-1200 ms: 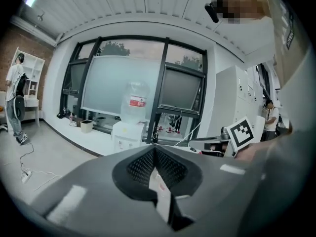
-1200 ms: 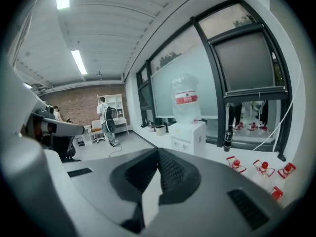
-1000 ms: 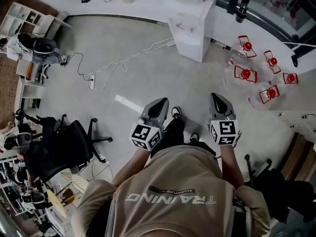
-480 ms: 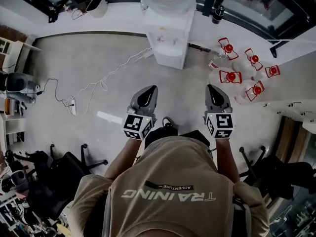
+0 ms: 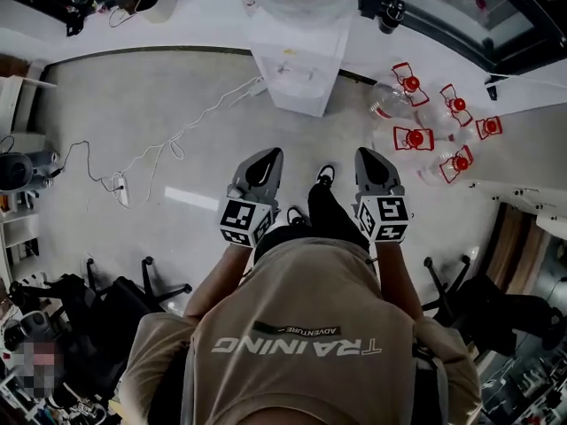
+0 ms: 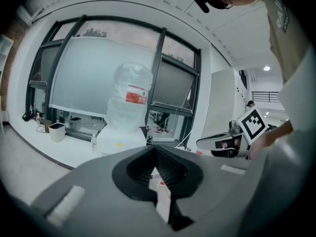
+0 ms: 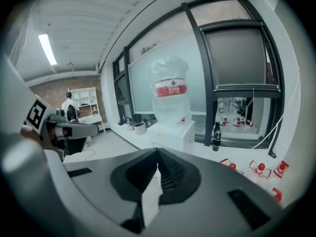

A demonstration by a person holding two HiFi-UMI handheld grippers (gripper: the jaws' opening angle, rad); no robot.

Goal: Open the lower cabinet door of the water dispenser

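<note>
Facing one water dispenser (image 5: 302, 71); left tongs (image 5: 268, 155), right tongs (image 5: 367, 154) closed; five red-capped bottles (image 5: 414, 137).

You are wearing a shirt (image 5: 301, 388) that is showing the word "TRAINING" in large letters, upside down in the head view, with a smaller "ADVENTURE" just above it. The red label (image 7: 170, 89) on the bottle (image 7: 169, 70) is carrying print too small to read.
</note>
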